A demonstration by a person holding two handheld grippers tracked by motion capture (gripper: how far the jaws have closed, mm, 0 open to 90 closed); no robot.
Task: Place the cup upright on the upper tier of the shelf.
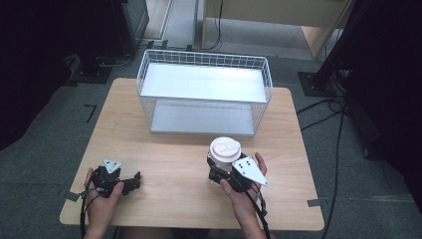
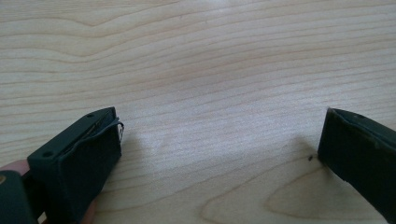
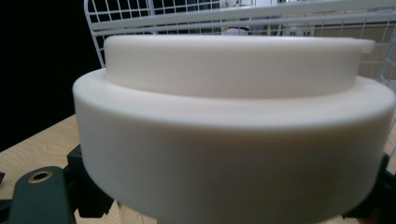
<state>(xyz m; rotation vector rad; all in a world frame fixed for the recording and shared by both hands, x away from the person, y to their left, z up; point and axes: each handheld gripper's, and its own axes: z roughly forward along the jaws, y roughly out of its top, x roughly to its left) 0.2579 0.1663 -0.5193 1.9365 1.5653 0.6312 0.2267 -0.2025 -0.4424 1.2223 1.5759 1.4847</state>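
Observation:
A cup with a white lid [image 1: 225, 148] stands upright on the wooden table [image 1: 169, 159], right of centre near the front. My right gripper [image 1: 221, 165] comes at it from the near side, jaws on either side of the cup body under the lid, shut on it. In the right gripper view the lid [image 3: 233, 116] looms very close and hides most of the black fingers [image 3: 86, 186]. My left gripper [image 1: 135, 181] lies low over the table at the front left, pointing right. Its jaws [image 2: 219, 135] stand wide apart over bare wood with nothing between them.
A white wire basket [image 1: 204, 56] with a pale floor stands at the back of the table, directly beyond the cup. Its wire wall [image 3: 140, 14] rises behind the lid in the right gripper view. Dark stands and cables sit on the floor around the table.

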